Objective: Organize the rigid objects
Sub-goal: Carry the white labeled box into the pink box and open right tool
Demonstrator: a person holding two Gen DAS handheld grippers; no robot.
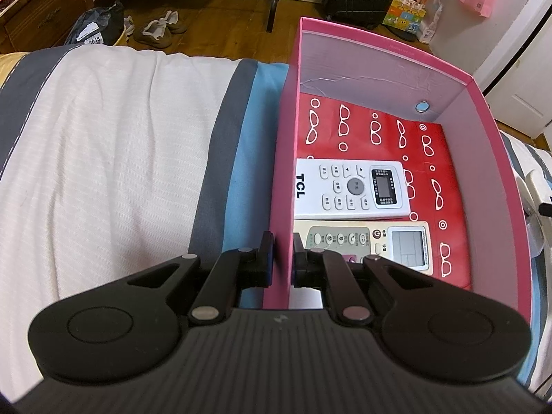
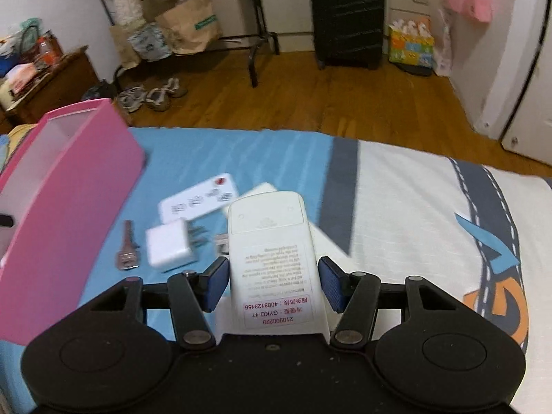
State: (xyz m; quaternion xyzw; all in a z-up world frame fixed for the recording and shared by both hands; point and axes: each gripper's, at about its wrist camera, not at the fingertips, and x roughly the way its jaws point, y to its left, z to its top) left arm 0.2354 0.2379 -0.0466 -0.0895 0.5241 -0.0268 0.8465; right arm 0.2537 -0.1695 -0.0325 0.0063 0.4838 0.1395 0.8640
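You get even, soft indoor light with faint shadows, a sharp left wrist view bowed at its dark corners, while your right wrist view smears the charger and pink box with motion blur.

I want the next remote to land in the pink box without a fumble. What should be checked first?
1. Left gripper clamps the pink box wall: ok.
2. Right gripper grips the white remote: cannot tell, pads look slightly apart.
3. Free floor space in the box beyond the TCL remote: ok.
4. Remote faces button side up: not ok, label side up.
5. Charger and key lie outside the box: ok.
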